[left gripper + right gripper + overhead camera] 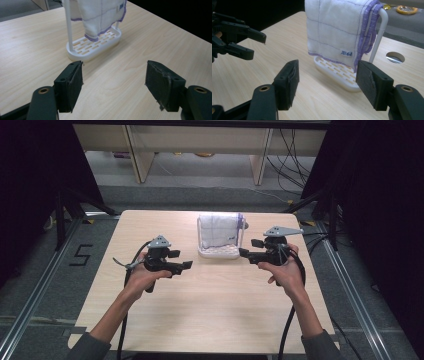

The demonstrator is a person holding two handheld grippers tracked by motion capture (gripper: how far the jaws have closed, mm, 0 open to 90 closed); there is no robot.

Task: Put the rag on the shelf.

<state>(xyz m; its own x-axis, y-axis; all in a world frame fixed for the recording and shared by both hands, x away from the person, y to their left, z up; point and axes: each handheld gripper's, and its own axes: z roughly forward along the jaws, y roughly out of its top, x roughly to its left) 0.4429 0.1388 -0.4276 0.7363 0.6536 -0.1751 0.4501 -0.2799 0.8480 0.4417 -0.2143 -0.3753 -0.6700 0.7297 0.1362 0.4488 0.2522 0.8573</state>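
A white cloth (220, 228) with purple edging hangs over a small white rack (218, 252) at the middle back of the wooden table (210, 315). My left gripper (186, 265) hovers left of the rack, open and holding nothing, its jaws pointing right toward it. My right gripper (244, 252) is close to the rack's right end, open and holding nothing. In the left gripper view the rack base (95, 46) and the cloth (100, 15) lie beyond my open left gripper (113, 66). In the right gripper view the cloth (334, 27) hangs just ahead of my right gripper (328, 65), and the left gripper (258, 46) is at the far left.
A round hole (395, 57) sits in the tabletop behind the rack. Wooden shelving (200, 150) and loose cables (290, 165) stand on the floor beyond the table. Dark curtains and metal floor rails (35, 295) flank both sides.
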